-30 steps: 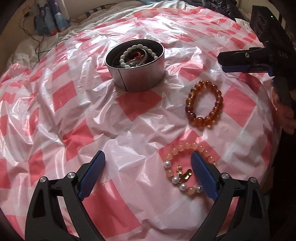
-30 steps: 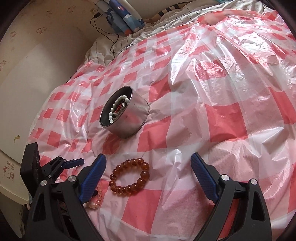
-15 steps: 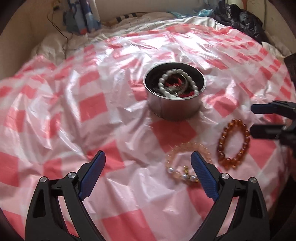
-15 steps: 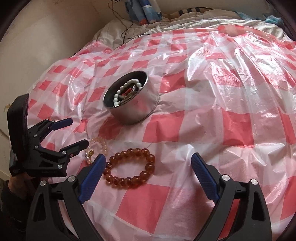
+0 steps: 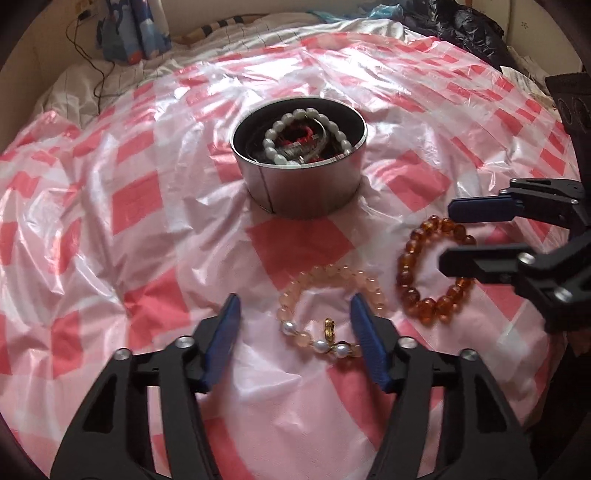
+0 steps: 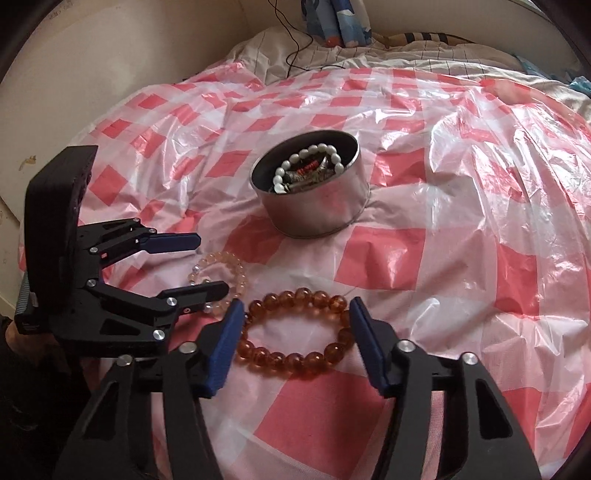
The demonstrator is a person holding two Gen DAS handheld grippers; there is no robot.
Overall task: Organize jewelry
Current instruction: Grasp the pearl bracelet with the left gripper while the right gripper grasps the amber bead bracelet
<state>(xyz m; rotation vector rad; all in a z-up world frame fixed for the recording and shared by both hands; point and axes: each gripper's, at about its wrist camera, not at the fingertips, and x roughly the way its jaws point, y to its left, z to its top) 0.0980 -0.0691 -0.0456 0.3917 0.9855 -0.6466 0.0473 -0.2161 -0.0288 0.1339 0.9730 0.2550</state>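
A pink bead bracelet (image 5: 325, 273) with pearls and a gold clasp lies on the checked sheet. My left gripper (image 5: 295, 325) hangs over it with its jaws closing, the pearl end between the fingers and the pads not pressing. Right of it lies an amber bead bracelet (image 6: 295, 295), between the fingers of my right gripper (image 6: 297, 317), whose jaws are also closing, pads close to either side. Each gripper shows in the other's view: the left gripper (image 6: 210, 264) over the pink bracelet (image 6: 236, 266), the right gripper (image 5: 446, 238) over the amber bracelet (image 5: 406, 266). Behind stands a round metal tin (image 5: 295, 192) (image 6: 314, 214) holding a white bead bracelet (image 5: 273, 136).
A red-and-white checked plastic sheet (image 5: 140, 199) covers a bed. At the back lie a blue patterned object (image 5: 133, 33) with a black cable (image 5: 99, 74), and dark clothing (image 5: 461, 26) at the back right. A cream wall (image 6: 55, 74) runs along the left.
Both grippers' jaws have narrowed from wide open. The left came over the pink bracelet and the right over the amber one, each rolling so the tin sits near mid-view.
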